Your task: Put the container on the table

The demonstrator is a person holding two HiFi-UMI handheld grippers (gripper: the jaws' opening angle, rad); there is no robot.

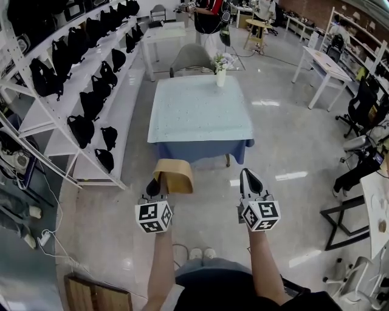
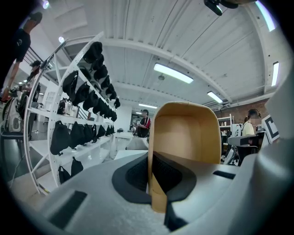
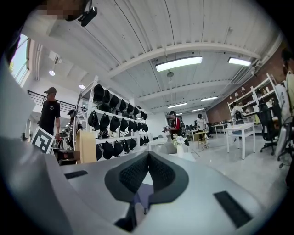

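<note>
A tan, rounded container hangs in the air in front of me, and my left gripper is shut on its wall. In the left gripper view the container rises upright between the dark pads, its open side facing the camera. The table with a pale blue cloth stands ahead, beyond the container and not under it. My right gripper is level with the left one, shut with nothing in it. From the right gripper view the container shows at the left.
A white vase of flowers stands at the table's far edge, with a grey chair behind it. White shelving with black bags lines the left. Desks and office chairs stand at the right. A person stands far back.
</note>
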